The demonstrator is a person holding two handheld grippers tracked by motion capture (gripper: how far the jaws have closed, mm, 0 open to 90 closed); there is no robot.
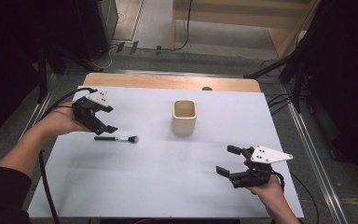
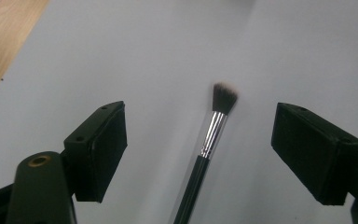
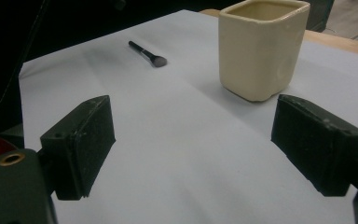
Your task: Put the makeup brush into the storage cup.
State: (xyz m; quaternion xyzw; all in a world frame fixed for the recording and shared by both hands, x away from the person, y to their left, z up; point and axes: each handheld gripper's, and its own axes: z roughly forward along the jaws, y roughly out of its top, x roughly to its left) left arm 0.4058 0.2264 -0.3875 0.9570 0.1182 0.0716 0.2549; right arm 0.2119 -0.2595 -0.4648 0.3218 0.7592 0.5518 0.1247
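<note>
A makeup brush (image 1: 116,138) lies flat on the white table (image 1: 168,186), at nine o'clock from the cream cup (image 1: 184,116). The left gripper (image 1: 105,119) hangs just above its handle, jaws apart and nothing pinched. At five o'clock from the cup, well apart, the right gripper (image 1: 228,160) rests with jaws wide and empty.

Left gripper (image 1: 106,117) open above makeup brush (image 1: 116,138), cream cup (image 1: 184,117) mid-table, right gripper (image 1: 228,161) open
</note>
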